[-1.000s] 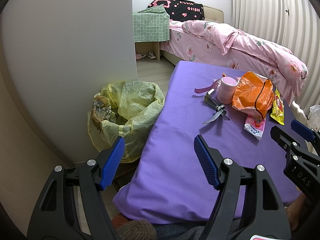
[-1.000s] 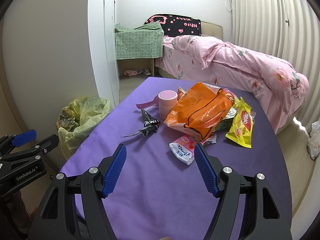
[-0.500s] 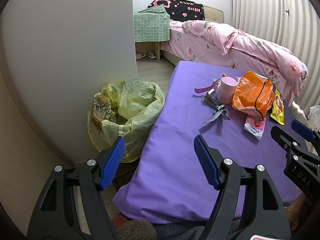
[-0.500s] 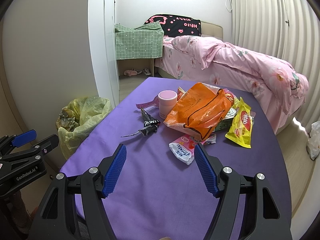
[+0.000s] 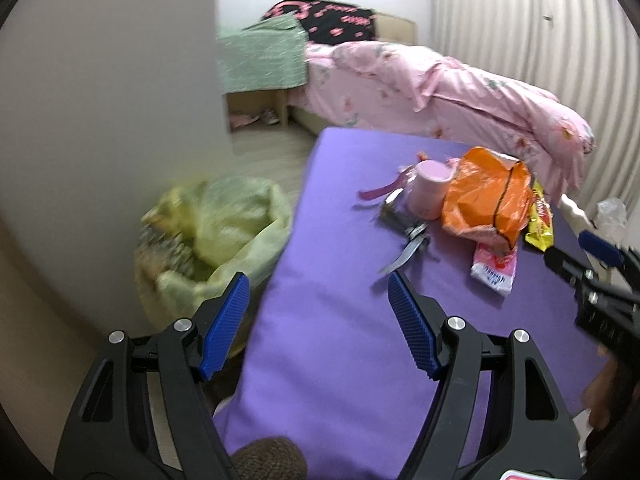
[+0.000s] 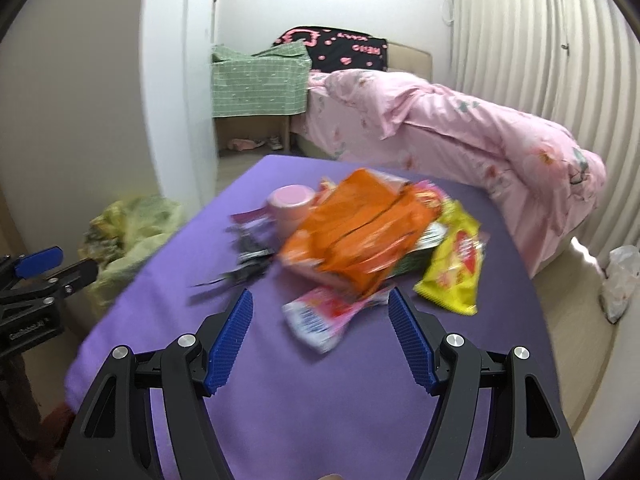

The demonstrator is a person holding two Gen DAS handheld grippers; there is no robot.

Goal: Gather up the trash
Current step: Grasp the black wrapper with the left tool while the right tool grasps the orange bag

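Left of your left gripper (image 5: 318, 320), jaws wide and empty: bin bag (image 5: 224, 232), mouth open to take trash. Ahead of your right gripper (image 6: 320, 334), spread, holding nothing: black wrapper (image 6: 250, 256), pink cup (image 6: 292, 210), pink packet (image 6: 324, 316), orange bag (image 6: 360, 232), yellow packet (image 6: 456, 268), heaped on the purple table (image 6: 320, 412). Labels blurred, unreadable.

On the purple table (image 6: 320, 400) there is one pink cup (image 6: 291, 210), one orange bag (image 6: 356, 232), one yellow packet (image 6: 456, 268), one pink packet (image 6: 320, 316) and maybe two dark wrappers (image 6: 250, 256), too blurry to be sure. One bin bag (image 5: 224, 236) sits beside it.
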